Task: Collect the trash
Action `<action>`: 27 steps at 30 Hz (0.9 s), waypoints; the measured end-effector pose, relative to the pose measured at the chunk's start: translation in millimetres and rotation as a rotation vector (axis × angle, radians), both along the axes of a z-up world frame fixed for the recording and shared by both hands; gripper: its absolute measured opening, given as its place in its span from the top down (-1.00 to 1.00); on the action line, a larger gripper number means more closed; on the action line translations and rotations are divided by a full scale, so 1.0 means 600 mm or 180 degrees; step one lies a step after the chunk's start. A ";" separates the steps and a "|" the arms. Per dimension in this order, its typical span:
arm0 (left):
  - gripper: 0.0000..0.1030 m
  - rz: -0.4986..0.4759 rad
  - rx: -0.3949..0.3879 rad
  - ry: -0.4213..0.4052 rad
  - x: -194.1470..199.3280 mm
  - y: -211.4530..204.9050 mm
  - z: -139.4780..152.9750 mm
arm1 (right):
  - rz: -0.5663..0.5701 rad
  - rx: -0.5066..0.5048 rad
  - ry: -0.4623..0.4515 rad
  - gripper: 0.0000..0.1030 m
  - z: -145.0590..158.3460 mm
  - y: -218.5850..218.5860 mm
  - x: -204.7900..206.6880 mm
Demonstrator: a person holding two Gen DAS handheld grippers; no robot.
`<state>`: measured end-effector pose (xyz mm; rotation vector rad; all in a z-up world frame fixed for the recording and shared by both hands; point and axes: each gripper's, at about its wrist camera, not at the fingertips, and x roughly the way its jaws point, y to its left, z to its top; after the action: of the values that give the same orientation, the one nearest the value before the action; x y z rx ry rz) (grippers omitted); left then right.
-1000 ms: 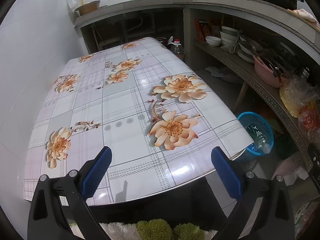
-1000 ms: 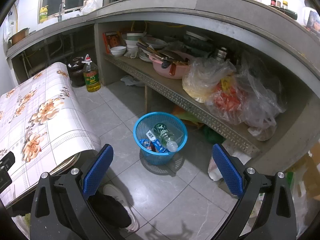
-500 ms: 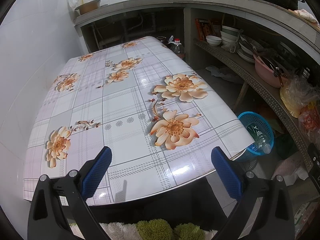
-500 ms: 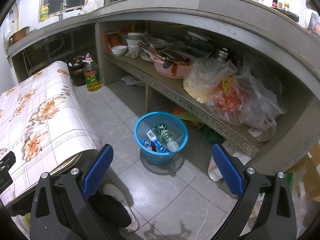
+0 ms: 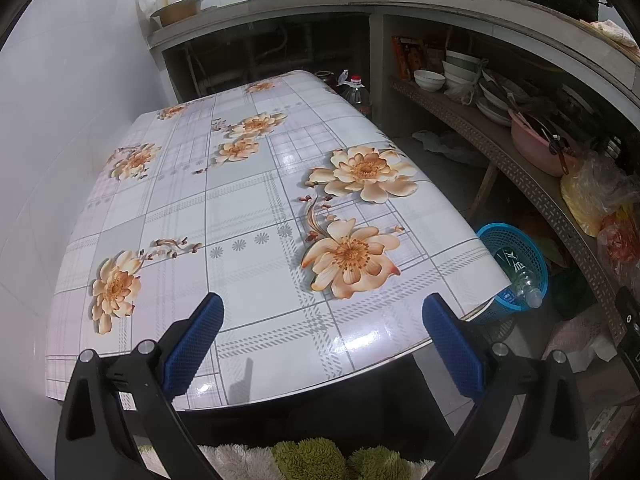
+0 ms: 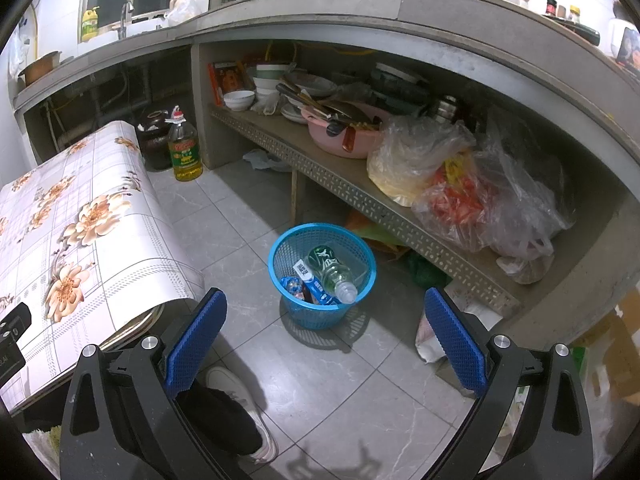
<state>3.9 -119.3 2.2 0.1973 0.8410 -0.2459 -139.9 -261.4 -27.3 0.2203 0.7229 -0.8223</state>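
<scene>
A blue mesh trash basket [image 6: 288,240] stands on the tiled floor beside the table; it holds a clear plastic bottle [image 6: 334,274] and blue-and-red wrappers [image 6: 306,284]. My right gripper [image 6: 322,340] hovers above and in front of it, open, with nothing between its blue pads. The same basket [image 5: 536,256] shows at the right in the left wrist view, past the table's corner. My left gripper [image 5: 320,340] hangs open over the near edge of the flower-patterned table [image 5: 240,200], holding nothing. I see no trash on that tabletop.
A concrete counter with a lower shelf [image 6: 320,168] carries bowls, a pink basin [image 6: 344,136] and plastic bags [image 6: 460,184]. A cooking oil bottle [image 6: 184,152] and a dark jar stand on the floor. A person's shoe [image 6: 240,400] is below my right gripper.
</scene>
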 end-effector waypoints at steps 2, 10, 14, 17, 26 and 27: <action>-0.89 -0.0003 0.0001 0.0002 0.001 -0.001 0.000 | 0.0000 0.0001 0.0000 -0.85 0.000 0.000 0.001; -0.89 0.0002 0.0002 0.0007 0.000 0.001 -0.002 | 0.0014 0.0012 0.0007 -0.85 0.000 -0.003 0.000; -0.89 -0.0001 0.0003 0.0008 0.000 0.000 -0.001 | 0.0022 0.0009 0.0010 -0.85 0.000 -0.003 0.001; -0.89 -0.0001 0.0004 0.0016 0.000 0.001 -0.004 | 0.0024 0.0012 0.0014 -0.85 0.000 -0.003 0.002; -0.89 0.0000 0.0003 0.0018 0.001 0.002 -0.005 | 0.0048 -0.0020 0.0067 -0.85 -0.002 -0.012 0.000; -0.89 0.0000 0.0003 0.0025 0.000 0.003 -0.006 | 0.0045 -0.0028 0.0081 -0.85 -0.003 -0.013 -0.002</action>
<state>3.6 -117.5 -1.4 0.1972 0.8488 -0.2463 -141.2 -268.9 -29.0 0.1968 0.7437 -0.8159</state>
